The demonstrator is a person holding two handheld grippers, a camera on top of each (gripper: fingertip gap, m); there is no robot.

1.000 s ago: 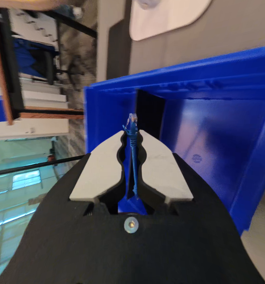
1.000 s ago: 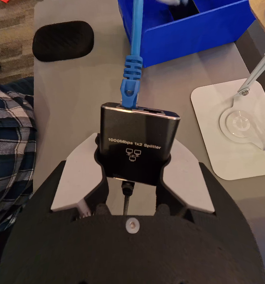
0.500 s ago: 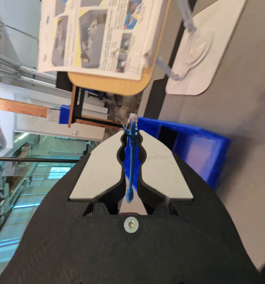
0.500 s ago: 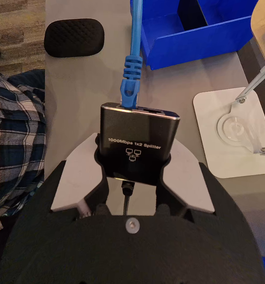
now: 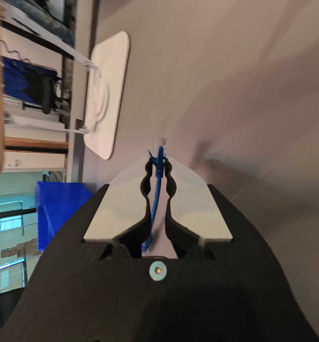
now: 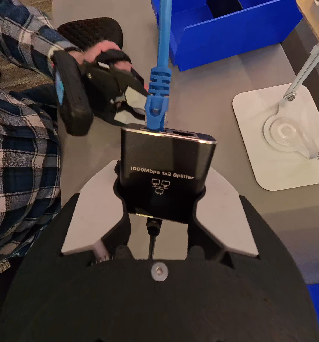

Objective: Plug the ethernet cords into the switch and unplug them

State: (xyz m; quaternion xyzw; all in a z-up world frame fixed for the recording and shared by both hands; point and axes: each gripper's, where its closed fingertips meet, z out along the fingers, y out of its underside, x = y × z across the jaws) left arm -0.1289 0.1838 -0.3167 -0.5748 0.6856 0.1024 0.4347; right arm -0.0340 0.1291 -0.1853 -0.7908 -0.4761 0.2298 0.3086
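Left wrist view: left tongs (image 5: 157, 160) clamped on thin blue ethernet cord (image 5: 156, 192), fingertips pinching its boot, clear plug (image 5: 159, 143) poking out ahead, over grey worktop (image 5: 229, 92); white base plate (image 5: 106, 96) and blue bin (image 5: 60, 205) to the left, blurred.

Right wrist view: right tongs (image 6: 161, 177) gripping black switch (image 6: 166, 166) by both sides; thicker blue cord (image 6: 159, 88) plugged in left port, right port (image 6: 181, 132) free. Left tongs (image 6: 136, 96) in a hand, just left of that plug. Blue bin (image 6: 229, 33) behind.

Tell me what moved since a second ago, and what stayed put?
The left gripper swung away from the blue bin and came in beside the black switch, carrying its blue cord. The right gripper kept clamping the switch, one blue cord staying plugged in.
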